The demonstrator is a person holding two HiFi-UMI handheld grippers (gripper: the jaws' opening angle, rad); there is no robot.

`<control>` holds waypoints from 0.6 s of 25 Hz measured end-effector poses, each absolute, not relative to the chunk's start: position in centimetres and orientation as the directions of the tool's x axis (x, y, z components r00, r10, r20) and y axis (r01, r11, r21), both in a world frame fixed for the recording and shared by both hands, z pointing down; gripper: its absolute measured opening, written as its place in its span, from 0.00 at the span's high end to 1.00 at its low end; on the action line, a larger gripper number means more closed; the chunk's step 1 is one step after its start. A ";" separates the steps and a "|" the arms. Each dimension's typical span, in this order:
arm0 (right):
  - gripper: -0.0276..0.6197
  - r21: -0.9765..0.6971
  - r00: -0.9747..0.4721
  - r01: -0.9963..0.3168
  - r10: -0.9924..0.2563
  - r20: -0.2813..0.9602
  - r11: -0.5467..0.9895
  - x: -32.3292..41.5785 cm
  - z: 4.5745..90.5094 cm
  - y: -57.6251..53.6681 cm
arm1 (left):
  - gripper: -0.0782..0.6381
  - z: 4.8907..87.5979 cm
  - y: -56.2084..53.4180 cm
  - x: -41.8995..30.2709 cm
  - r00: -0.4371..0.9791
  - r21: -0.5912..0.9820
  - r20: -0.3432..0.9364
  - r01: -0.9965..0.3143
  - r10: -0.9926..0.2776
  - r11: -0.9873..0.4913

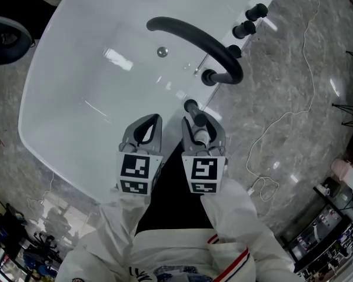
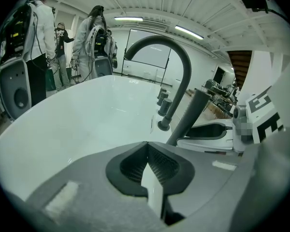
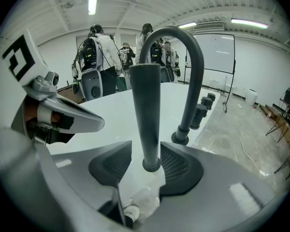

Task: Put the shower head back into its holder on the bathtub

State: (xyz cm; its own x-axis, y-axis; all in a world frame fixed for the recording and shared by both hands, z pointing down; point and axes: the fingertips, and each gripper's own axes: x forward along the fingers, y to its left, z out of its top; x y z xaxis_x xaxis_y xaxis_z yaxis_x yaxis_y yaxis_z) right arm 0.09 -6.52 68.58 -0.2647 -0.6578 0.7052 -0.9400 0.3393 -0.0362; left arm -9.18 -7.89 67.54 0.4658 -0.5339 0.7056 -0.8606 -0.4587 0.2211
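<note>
The dark grey shower head stands upright on the white bathtub's rim, its lower end seated in a round collar. My right gripper is open, its two pads on either side of the stem with small gaps. From above, the shower head pokes out just past the right gripper. Beside it, over the tub's edge, my left gripper is shut and holds nothing; its pads meet in the left gripper view. That view has the shower head to the right.
A black arched faucet rises from the rim just beyond the shower head, with black knobs further along. A white cable trails over the marble floor on the right. Several people stand past the tub's far end.
</note>
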 end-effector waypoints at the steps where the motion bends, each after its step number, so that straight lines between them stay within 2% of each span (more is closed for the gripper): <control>1: 0.67 -0.036 -0.262 -0.941 -0.658 0.706 0.336 0.3 68.4 -6.3 | 0.89 67.4 -7.8 -9.2 0.466 0.220 0.705 -0.860 -0.535 -0.460; 15: 0.71 -0.066 -0.260 -0.951 -0.661 0.703 0.304 2.3 63.6 -4.5 | 0.89 62.8 -7.8 -7.5 0.492 0.204 0.685 -0.837 -0.538 -0.507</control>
State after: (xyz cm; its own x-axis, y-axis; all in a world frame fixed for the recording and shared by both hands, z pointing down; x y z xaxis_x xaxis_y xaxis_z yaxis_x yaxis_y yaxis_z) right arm 2.35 -4.49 63.59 -0.2602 -0.6614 0.7034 -0.9505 0.3036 -0.0661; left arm -7.52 -7.77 62.80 0.4924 -0.5375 0.6845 -0.8375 -0.5068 0.2045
